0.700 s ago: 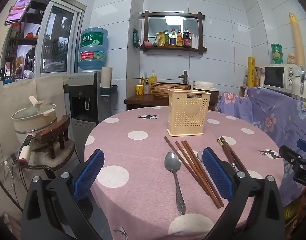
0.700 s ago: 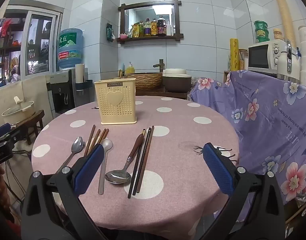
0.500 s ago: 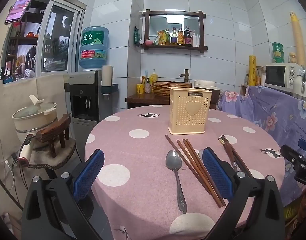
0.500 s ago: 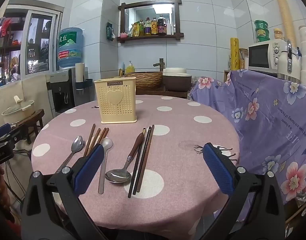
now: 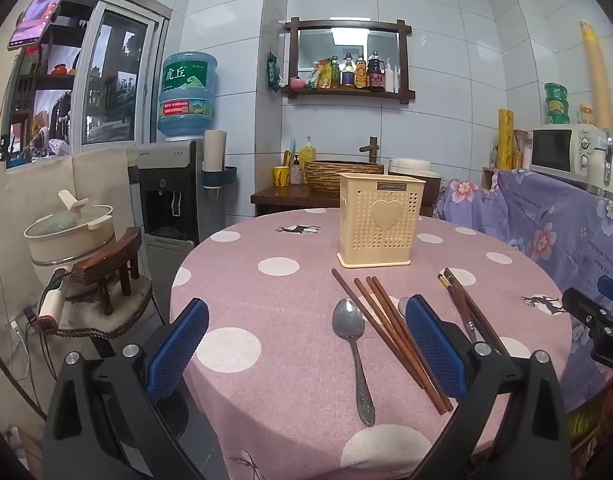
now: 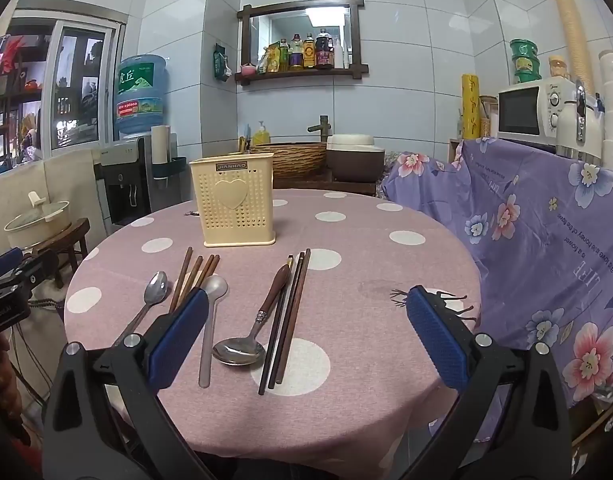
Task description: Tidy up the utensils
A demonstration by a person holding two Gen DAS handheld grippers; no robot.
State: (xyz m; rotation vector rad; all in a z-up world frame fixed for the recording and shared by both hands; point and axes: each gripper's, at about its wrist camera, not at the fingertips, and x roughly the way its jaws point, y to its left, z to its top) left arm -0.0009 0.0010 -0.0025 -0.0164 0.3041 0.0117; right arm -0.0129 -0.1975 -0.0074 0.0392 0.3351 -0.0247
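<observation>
Steel and wood lie loose on the pink dotted counter (image 6: 406, 276), all short of the cream perforated caddy (image 6: 236, 204) that stands upright toward twelve o'clock in the right wrist view. At ten o'clock from the right hand-held gripper (image 6: 306, 336) sit a steel spoon (image 6: 152, 294), a bundle of brown chopsticks (image 6: 196, 276) and a pale spoon (image 6: 210, 320) side by side. Dead ahead lie a wooden-handled spoon (image 6: 258, 320), bowl toward the camera, and a dark chopstick set (image 6: 288, 320) just beside it, apparently touching along the handle.

Both hand-held grippers stand fully spread and hold nothing. The left hand-held gripper (image 5: 306, 348) frames the steel spoon (image 5: 352, 352) between its fingers, with the brown chopsticks (image 5: 390, 332) running toward its right pad.

No utensil appears to be in the caddy yet, so the work looks to be at its start. A sound first pick, as I judge it, is one piece at a time: come down over a handle's middle, close across its narrow width, and lift clear before turning it upright. The chopsticks lie tight together and may roll or drag a neighbour, so the spoons at the edges of each group seem the easier start.

The caddy's inside cannot be seen from either view, and nothing pokes above its rim. Beyond the counter, a woven basin (image 6: 296, 158) and a brown lidded pot (image 6: 356, 156) sit on a sideboard, contents hidden.
</observation>
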